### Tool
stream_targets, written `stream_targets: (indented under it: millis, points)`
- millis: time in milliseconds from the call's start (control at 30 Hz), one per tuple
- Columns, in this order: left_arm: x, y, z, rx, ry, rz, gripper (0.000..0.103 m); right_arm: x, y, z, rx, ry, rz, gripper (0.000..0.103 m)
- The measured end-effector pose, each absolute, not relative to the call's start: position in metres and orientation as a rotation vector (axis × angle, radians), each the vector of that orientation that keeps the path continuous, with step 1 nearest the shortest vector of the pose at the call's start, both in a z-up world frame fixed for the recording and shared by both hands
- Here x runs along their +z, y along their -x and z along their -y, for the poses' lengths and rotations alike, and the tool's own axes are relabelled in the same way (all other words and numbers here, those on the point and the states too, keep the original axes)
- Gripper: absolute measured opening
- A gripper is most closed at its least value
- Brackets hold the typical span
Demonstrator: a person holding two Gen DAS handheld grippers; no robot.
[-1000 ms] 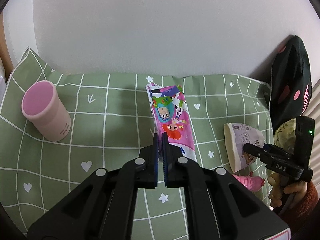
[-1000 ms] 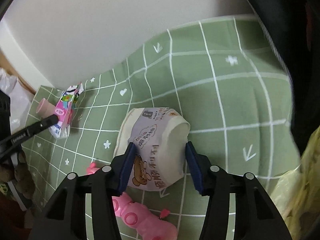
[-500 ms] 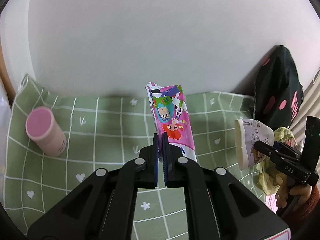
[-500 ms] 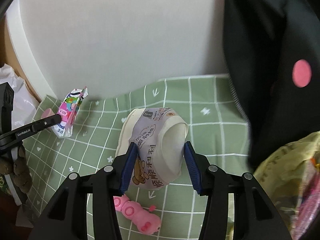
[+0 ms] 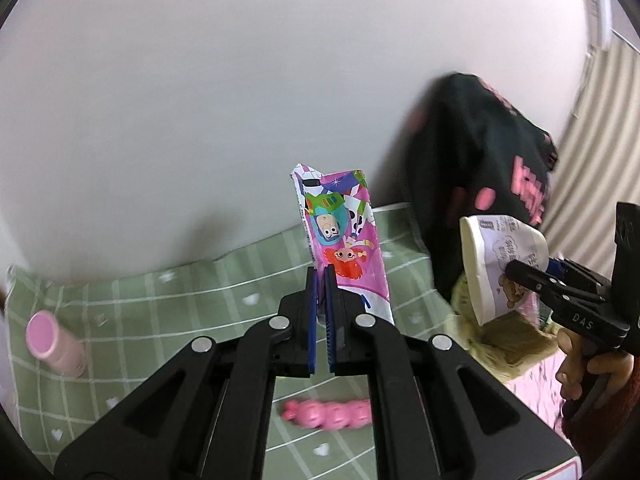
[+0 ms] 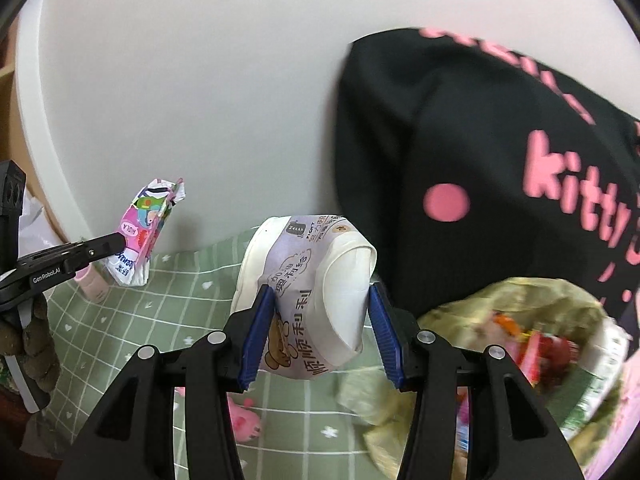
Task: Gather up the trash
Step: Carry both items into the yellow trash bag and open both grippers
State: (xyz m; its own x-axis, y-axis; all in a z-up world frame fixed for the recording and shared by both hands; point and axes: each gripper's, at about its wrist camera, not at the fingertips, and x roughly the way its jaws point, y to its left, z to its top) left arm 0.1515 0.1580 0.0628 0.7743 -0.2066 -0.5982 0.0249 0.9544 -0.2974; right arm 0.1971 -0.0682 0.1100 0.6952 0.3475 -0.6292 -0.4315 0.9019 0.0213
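**Both pieces of trash lifted clear of the cloth**

Since the earlier frames, both grippers have risen off the green checked tablecloth [image 5: 168,312], carrying their loads. The left gripper [image 5: 321,276] is pinched fully closed on the lower edge of the pink cartoon wrapper [image 5: 344,240], which stands up beyond its tips. The right gripper [image 6: 322,304] has its jaws wide, pads pressed against both sides of the crushed paper cup [image 6: 312,292], held above the cloth beside the yellow-green trash bag [image 6: 520,320]. A pink cylinder [image 5: 52,340] and pink toy [image 5: 332,414] lie below.
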Motion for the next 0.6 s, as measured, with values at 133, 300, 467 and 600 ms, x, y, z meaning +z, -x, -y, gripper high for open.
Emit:
stream_targets:
  millis: [133,300,467,600]
  points:
    - [0.072,-0.163,-0.126,-0.223,0.261,-0.671,0.004,0.119,-0.189,0.103,0.364,0.107,-0.649,0.046]
    - [0.084,-0.174,-0.08,-0.343,0.228,-0.661,0.004,0.131,-0.178,0.15,0.265,0.074,-0.613,0.046]
    - [0.097,-0.185,-0.021,-0.476,0.154,-0.656,0.004,0.151,-0.163,0.205,0.137,0.076,-0.558,0.046]
    - [0.103,-0.19,0.021,-0.572,0.111,-0.672,0.004,0.159,-0.152,0.254,0.045,0.027,-0.53,0.046]
